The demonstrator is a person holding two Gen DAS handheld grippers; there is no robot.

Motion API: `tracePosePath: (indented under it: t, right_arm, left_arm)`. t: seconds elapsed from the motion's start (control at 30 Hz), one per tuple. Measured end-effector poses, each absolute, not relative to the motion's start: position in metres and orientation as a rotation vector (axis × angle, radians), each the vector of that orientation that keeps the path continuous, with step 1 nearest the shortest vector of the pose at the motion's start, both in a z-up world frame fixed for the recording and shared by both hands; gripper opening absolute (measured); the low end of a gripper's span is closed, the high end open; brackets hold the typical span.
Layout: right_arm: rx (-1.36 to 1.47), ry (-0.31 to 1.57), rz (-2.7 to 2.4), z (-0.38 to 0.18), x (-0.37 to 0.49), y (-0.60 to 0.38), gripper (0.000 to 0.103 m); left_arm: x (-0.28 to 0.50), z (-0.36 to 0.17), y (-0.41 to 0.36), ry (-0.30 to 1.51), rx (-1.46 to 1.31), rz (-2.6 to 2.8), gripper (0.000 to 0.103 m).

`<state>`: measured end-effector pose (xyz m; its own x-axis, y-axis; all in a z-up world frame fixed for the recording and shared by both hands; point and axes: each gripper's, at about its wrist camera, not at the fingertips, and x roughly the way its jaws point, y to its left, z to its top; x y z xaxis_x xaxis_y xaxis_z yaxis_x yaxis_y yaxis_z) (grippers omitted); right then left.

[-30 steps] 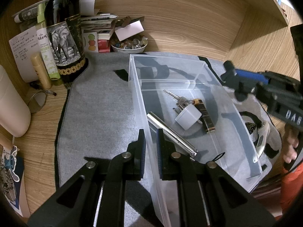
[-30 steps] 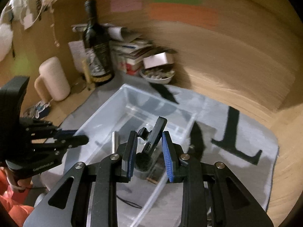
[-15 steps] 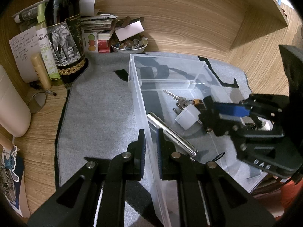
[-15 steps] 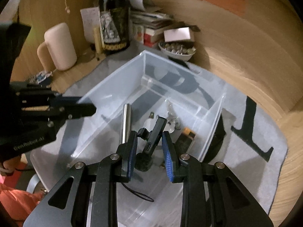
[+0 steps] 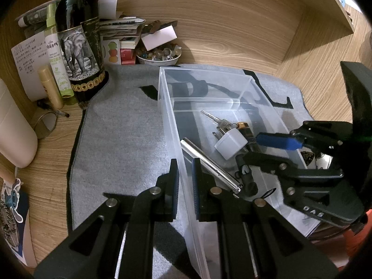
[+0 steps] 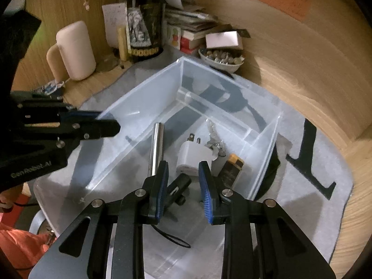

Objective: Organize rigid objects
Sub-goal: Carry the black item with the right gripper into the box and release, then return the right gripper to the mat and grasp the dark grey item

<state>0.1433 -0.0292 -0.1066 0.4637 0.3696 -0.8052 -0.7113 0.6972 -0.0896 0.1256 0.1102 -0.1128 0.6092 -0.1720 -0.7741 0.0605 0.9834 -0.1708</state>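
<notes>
Two grippers work one clear bin (image 5: 171, 125). Left gripper (image 5: 184, 181) has its fingers narrow, pinching the bin's near wall at 6 o'clock. Right gripper (image 6: 183, 186) has its fingers wide, the small black gadget (image 6: 177, 187) loose between them on the bin floor. Gadget looks light, stiff, slippery; grip its flat sides, clear of the cord.

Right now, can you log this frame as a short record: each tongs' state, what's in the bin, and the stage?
left tongs: shut on clear bin wall
right tongs: open, above black gadget
bin contents: black gadget, silver tube, white plug, keys, battery
stage: gadget released into the bin
</notes>
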Motion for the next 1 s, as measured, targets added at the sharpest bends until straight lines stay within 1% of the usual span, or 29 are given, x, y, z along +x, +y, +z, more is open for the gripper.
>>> tracePosePath:
  t: [0.1, 0.23, 0.53, 0.67, 1.0]
  right_arm:
    - [-0.415, 0.822, 0.679, -0.095, 0.145, -0.037, 0.030]
    - [-0.357, 0.776, 0.632, -0.077, 0.153, -0.054, 0.030]
    - [-0.184, 0.745, 0.486, -0.047, 0.190, -0.115, 0.030]
    - [-0.155, 0.783, 0.436, -0.056, 0.209, -0.129, 0.030]
    - [-0.073, 1.012, 0.419, -0.117, 0.265, -0.141, 0.030]
  left_arm:
    - [0.126, -0.113, 0.110, 0.906, -0.132, -0.135, 0.010]
    - [0.126, -0.113, 0.110, 0.906, -0.132, -0.135, 0.010]
    - [0.126, -0.113, 0.110, 0.906, -0.133, -0.135, 0.010]
    - [0.126, -0.114, 0.110, 0.906, -0.132, -0.135, 0.010]
    - [0.125, -0.114, 0.109, 0.907, -0.133, -0.135, 0.010]
